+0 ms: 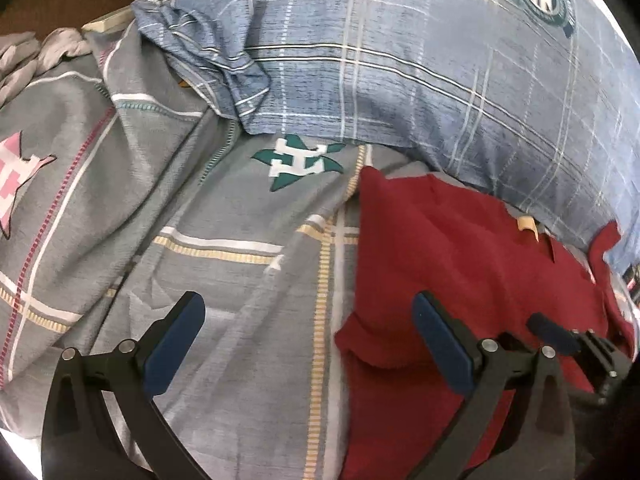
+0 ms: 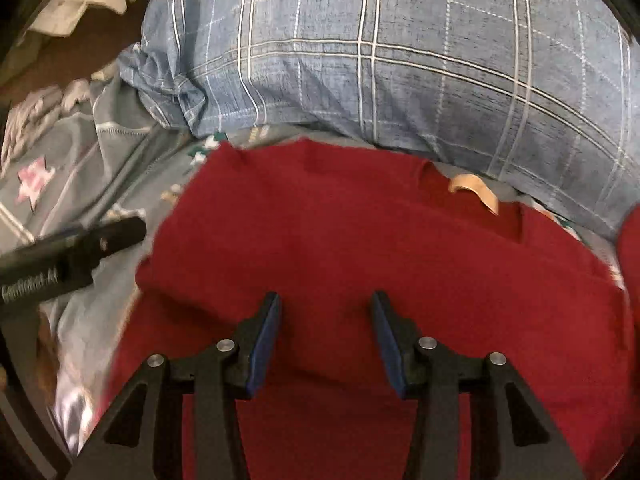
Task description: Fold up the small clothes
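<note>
Red garment (image 2: 360,240) lies spread on the grey plaid bedsheet (image 1: 224,264), directly ahead of and beneath my right gripper (image 2: 325,300); a tan neck label (image 2: 476,192) shows at its far edge, ahead and to the right of that gripper. No box, basket or other container appears in either view, so the cloth rests on the bedding alone.

Left gripper (image 1: 308,308): jaws spread wide, with nothing between the blue pads (image 1: 176,340). Its left finger hangs over bare sheet and its right finger over the near left edge of the garment (whether either pad touches fabric I cannot tell from here). A green-and-white emblem (image 1: 298,162) printed on the sheet lies straight ahead of it.

Right gripper: jaws parted to a moderate gap, narrower than the left's, holding nothing; red cloth shows through the gap and under both fingers. Contact with the cloth cannot be judged.

The blue plaid pillow (image 2: 400,60) sits beyond the garment, ahead of both grippers, its near edge overlapping the garment's far right corner. In the right wrist view the left gripper's black finger enters to the left, just beside the garment's left edge.
</note>
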Demonstrator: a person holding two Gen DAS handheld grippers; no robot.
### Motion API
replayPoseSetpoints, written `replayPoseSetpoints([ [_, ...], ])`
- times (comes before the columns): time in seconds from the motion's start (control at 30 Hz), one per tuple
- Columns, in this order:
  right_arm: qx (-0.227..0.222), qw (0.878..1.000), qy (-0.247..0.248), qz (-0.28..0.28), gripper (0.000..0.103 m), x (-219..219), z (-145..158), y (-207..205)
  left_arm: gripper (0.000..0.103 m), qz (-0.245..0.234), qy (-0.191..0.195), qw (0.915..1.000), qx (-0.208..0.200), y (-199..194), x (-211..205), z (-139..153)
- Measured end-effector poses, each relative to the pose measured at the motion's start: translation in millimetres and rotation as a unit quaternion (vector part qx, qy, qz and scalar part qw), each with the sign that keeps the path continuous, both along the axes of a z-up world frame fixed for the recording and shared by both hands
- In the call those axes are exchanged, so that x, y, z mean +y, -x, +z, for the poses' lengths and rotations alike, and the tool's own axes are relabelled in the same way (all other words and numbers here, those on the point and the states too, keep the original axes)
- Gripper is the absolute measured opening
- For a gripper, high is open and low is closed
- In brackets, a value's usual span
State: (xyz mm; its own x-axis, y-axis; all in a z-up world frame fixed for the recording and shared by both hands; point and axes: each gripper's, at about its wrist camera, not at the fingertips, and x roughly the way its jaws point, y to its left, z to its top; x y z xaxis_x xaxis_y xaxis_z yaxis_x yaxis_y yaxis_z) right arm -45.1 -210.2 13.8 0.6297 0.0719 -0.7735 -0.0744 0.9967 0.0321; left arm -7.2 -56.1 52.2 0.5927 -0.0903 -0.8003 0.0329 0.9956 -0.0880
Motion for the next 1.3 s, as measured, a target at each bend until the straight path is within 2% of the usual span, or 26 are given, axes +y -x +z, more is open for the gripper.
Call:
replayPoseSetpoints([
  [0.13, -0.001, 0.999, -0.039, -0.023, 0.051, -26.8, 14.2, 18.6, 0.103, -0.007, -0.014, 0.9999, -0.006, 1.9, -8.4, -1.1],
  [0.2, -0.012, 0.998, -0.039, -0.045, 0.059, -44.4, 19.4, 27.2, 0.103, -0.008, -0.009, 0.9999, -0.011, 3.2, -10.0, 1.5],
  [0.23, -0.014, 0.997, -0.040, -0.057, 0.060, -54.8, 20.3, 33.3, 0.103, -0.009, -0.006, 0.9999, -0.013, 3.5, -10.2, 2.9],
  [0.5, -0.013, 0.990, -0.038, -0.134, 0.060, -123.5, 20.9, 43.1, 0.103, -0.025, -0.006, 0.9993, -0.028, 5.1, -21.7, 7.2],
  [0.7, 0.012, 0.977, -0.024, -0.213, 0.060, -187.9, 4.4, 59.5, 0.103, -0.043, -0.029, 0.9986, -0.008, 0.4, -32.9, -6.3],
  [0.77, 0.002, 0.975, -0.056, -0.217, 0.059, -201.6, 3.9, 72.3, 0.103, -0.042, -0.028, 0.9987, -0.008, 0.2, -33.7, -8.3],
  [0.83, -0.007, 0.971, -0.085, -0.222, 0.060, -210.5, 6.7, 80.9, 0.103, -0.043, -0.025, 0.9987, -0.007, -0.4, -34.3, -8.5],
  [0.93, -0.030, 0.969, -0.079, -0.233, 0.060, -215.3, 18.3, 87.5, 0.103, -0.045, -0.026, 0.9986, -0.012, 0.8, -36.6, -9.2],
  [1.03, -0.052, 0.968, -0.100, -0.225, 0.060, -215.1, 26.2, 86.4, 0.103, -0.051, -0.022, 0.9984, -0.015, 2.4, -39.4, -9.8],
  [1.2, -0.047, 0.974, -0.065, -0.213, 0.059, -205.5, 17.5, 66.7, 0.103, -0.064, -0.018, 0.9975, -0.024, 3.5, -45.5, -10.9],
  [1.3, -0.021, 0.977, -0.037, -0.209, 0.056, -200.3, 0.3, 55.0, 0.103, -0.076, -0.032, 0.9966, -0.005, 1.2, -51.7, -20.3],
])
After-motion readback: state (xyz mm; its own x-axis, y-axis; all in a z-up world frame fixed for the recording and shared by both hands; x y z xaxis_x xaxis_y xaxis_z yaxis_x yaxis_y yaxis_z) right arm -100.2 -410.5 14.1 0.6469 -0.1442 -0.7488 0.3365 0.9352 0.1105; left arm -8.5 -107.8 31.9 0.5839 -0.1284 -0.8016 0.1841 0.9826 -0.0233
